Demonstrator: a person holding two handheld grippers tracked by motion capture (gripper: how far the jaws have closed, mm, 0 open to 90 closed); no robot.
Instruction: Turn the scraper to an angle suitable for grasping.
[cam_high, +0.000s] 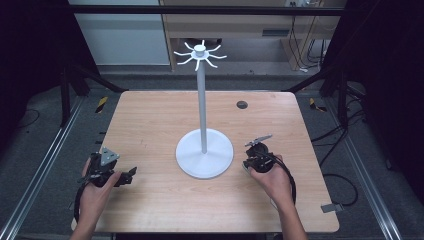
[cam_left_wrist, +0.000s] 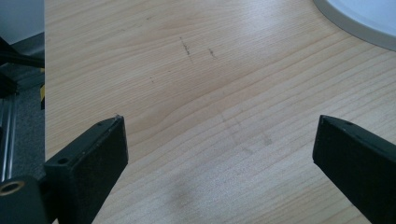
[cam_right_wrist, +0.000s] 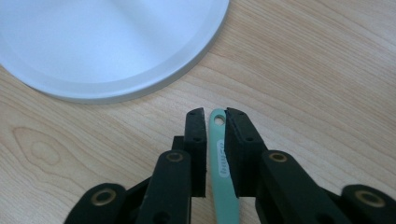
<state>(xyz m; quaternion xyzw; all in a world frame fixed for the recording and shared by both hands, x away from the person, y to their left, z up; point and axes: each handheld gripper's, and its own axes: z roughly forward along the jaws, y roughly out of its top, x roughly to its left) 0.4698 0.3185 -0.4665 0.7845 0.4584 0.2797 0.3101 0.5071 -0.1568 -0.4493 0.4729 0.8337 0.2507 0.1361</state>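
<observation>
Left gripper (cam_high: 131, 173): held level, low over light wooden table (cam_high: 150, 115), jaws wide apart, empty.
Right gripper (cam_right_wrist: 215, 116): tilted down beside round white stand base (cam_right_wrist: 107, 42), jaws clamped on slim mint-green plastic handle (cam_right_wrist: 223, 172).

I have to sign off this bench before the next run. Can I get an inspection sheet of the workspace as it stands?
Surface: wooden table, faint scuff marks.
Job's things: white hook stand at centre; green handle with a hanging hole.
Clutter: nothing seen.
Claws: left claw open, nothing between its jaws; right claw around the green handle, beside the stand's base.
Cables: black cable along right forearm.
Surroundings: grey floor, metal rails, cabinets behind.
</observation>
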